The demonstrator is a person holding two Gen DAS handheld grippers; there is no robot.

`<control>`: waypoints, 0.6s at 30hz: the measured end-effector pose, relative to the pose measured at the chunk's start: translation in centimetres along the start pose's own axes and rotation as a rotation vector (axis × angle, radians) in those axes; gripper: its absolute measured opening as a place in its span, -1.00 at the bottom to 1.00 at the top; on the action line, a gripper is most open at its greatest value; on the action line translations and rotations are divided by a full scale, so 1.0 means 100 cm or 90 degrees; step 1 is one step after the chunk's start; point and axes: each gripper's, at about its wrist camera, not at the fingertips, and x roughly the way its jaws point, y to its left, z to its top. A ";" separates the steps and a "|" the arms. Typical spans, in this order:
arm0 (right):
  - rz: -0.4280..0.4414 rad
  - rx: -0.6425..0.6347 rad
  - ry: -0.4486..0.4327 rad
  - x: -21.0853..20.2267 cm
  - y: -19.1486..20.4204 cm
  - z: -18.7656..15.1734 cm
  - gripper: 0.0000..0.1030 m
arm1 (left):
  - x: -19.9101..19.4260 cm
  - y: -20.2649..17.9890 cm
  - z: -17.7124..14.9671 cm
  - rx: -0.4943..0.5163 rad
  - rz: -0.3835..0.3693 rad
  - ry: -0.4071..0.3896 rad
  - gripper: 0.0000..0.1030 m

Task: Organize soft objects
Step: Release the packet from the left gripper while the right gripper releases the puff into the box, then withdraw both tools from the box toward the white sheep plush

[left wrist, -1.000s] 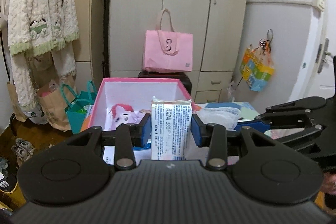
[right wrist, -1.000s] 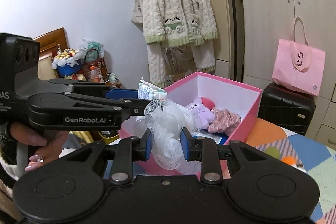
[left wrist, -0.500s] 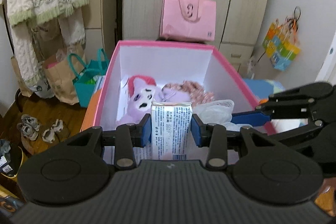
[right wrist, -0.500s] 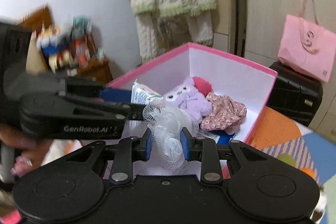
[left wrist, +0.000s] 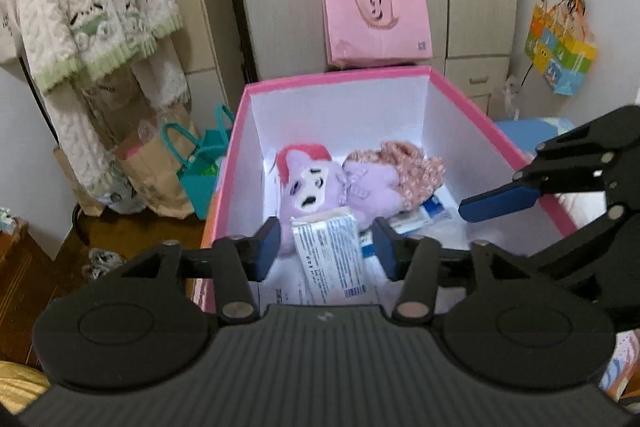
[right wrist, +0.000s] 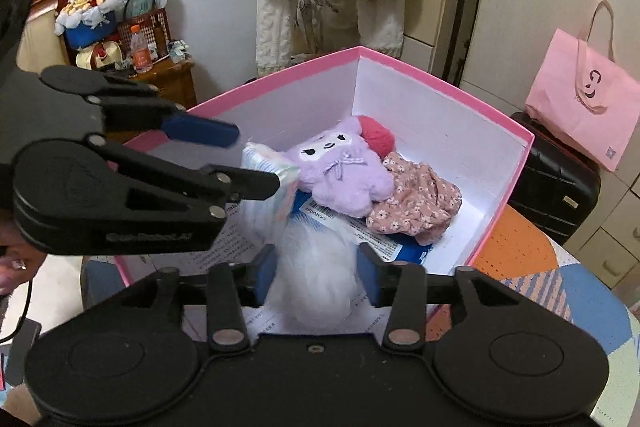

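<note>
Looking through my left wrist view first: my left gripper (left wrist: 326, 247) sits over the near end of the pink box (left wrist: 340, 79), and its jaws have just been opening. They stand apart now, with the tissue pack (left wrist: 330, 251) tilted between them, gaps on both sides, no pad pressing it. Deeper in the box lie the purple plush toy (left wrist: 320, 183) and a floral cloth (left wrist: 416, 167), touching each other. My right gripper (left wrist: 500, 199) pokes in from the right over the box rim.

Right wrist view: my right gripper (right wrist: 316, 273) has also just been opening its jaws; they are apart, with the white mesh puff (right wrist: 314, 275) loose between them, blurred, at the near end of the box (right wrist: 440, 83). The tissue pack (right wrist: 268, 183) stands just left of the plush toy (right wrist: 340, 171); the floral cloth (right wrist: 412, 203) lies against its right. My left gripper (right wrist: 240, 159) hangs over the box's left side.
</note>
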 end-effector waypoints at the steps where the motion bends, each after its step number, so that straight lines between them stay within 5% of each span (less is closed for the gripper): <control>1: -0.002 0.002 -0.005 -0.001 0.000 -0.001 0.08 | -0.004 0.000 0.001 -0.003 -0.004 -0.005 0.07; 11: -0.040 0.000 -0.056 -0.043 0.012 -0.011 0.56 | -0.058 -0.014 -0.003 0.017 -0.024 -0.055 0.31; 18: -0.059 -0.001 -0.081 -0.077 0.020 -0.026 0.58 | -0.094 -0.025 -0.008 0.036 -0.032 -0.075 0.38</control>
